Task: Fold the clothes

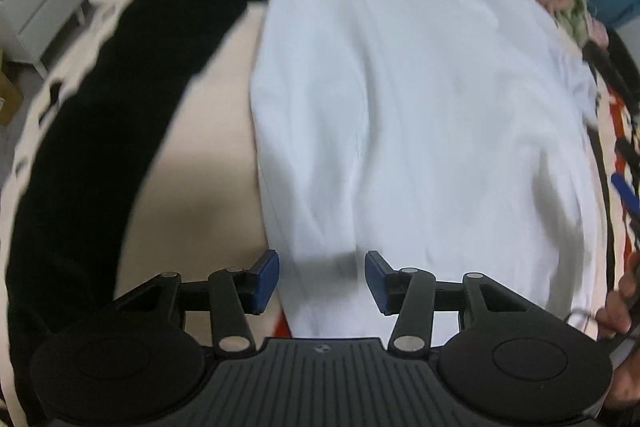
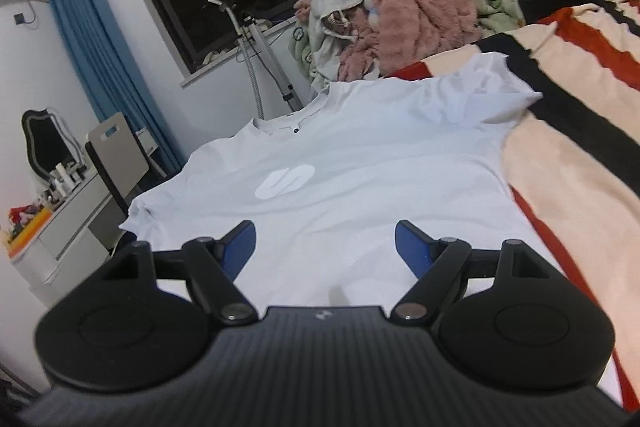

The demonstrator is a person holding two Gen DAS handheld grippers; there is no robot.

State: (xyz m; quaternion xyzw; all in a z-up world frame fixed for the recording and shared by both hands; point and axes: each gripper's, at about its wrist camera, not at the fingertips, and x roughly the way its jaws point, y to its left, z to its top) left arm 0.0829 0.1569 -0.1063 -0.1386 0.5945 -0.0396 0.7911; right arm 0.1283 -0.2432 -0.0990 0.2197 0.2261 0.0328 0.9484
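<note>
Your left gripper (image 1: pixel 322 281) stands with its jaws spread wide, blue pads (image 1: pixel 267 281) facing each other and holding nothing; it hangs over the near edge of the white T-shirt (image 1: pixel 420 115), though contact with the cloth cannot be judged through the motion blur; to its left runs a broad black band of the striped blanket (image 1: pixel 120 115), soft and fleecy, cream beside it. Your right gripper (image 2: pixel 325 247) is likewise fully parted and empty, poised above the shirt's lower part; the white T-shirt (image 2: pixel 360 163) lies spread flat, front up, smooth knit with a pale glossy logo (image 2: pixel 285 181) on the chest; beyond it sits a heap of clothes (image 2: pixel 400 23), pink and plush on top.
</note>
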